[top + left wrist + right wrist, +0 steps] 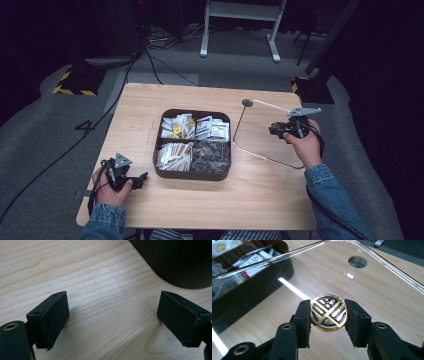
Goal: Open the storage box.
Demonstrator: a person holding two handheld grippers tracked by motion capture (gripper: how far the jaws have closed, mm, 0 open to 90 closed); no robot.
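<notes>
So the desk (260, 195) is a pale wood top, and sitting mid-desk is a dark square box (194, 172) split into four compartments stuffed with packets and sachets. Just right of it is the box's clear lid (240, 127). In the high view it looks tipped up, lifted by its knob, but I can't tell if the far edge touches the desk. There's a small round hole (357, 262) near one corner of the lid.

The bit that matters: the right tool (328, 315) is clamped on the lid's round gold-and-black knob (329, 314), one jaw on each side of it. The box lies to the left of that tool, near it, and the lid's near-left edge is already close beside the box wall. My guess is the lid travels left and comes down flat over the box, with nothing in the way.

The left tool (112, 315) is down at the box's front-left corner, jaws spread wide with nothing between them, hovering low over bare wood. It's nearest the box if it needs steadying.
</notes>
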